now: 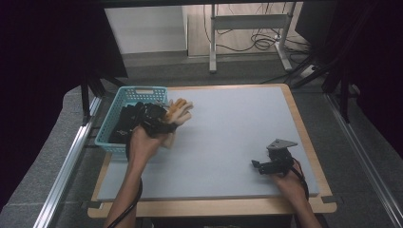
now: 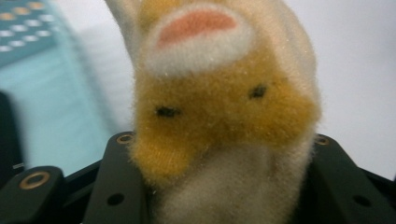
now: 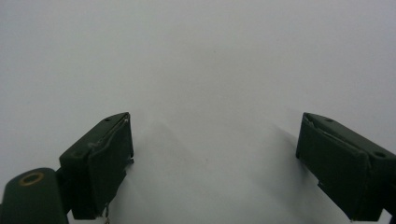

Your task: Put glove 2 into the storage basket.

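Yellow-and-cream plush toy (image 2: 219,116), clamped, beside basket (image 1: 124,95)

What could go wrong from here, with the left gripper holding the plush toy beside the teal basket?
1. The left gripper clamps the plush toy by soft fabric low on its body, so the toy might slip or sag out.
2. The toy hangs right at the teal basket rim; a lateral move may snag or drag the basket.
3. The right gripper rests open over bare table, too far off to catch a drop.
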The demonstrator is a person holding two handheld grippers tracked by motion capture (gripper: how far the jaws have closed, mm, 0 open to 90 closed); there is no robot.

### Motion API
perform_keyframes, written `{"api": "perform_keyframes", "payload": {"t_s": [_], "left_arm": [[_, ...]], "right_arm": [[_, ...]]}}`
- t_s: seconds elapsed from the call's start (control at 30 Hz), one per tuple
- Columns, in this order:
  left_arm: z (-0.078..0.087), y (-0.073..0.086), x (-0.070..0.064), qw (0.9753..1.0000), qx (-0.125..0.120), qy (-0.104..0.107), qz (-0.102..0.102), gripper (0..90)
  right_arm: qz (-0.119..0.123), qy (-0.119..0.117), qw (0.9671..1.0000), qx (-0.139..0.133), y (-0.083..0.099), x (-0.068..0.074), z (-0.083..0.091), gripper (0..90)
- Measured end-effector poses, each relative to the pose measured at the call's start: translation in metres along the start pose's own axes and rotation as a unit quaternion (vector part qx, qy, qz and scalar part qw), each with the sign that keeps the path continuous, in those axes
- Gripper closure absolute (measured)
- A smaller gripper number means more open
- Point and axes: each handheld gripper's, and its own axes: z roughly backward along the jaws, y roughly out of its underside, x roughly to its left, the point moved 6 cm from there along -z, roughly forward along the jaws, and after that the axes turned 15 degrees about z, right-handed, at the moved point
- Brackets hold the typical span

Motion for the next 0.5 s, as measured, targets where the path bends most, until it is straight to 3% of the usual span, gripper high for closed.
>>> {"api": "perform_keyframes", "payload": {"t_s": [0.27,0.5], "left_arm": [[0.019,-0.012,0.044,0.9987,-0.011,-0.029,0.041,53.3],[0.02,-0.014,0.078,0.9958,-0.013,-0.051,0.075,53.2]], "right_arm": [[0.0,0.0,1.0,0.0,0.0,0.0,0.0,10.6],[0.0,0.0,1.0,0.0,0.0,0.0,0.0,10.6]]}}
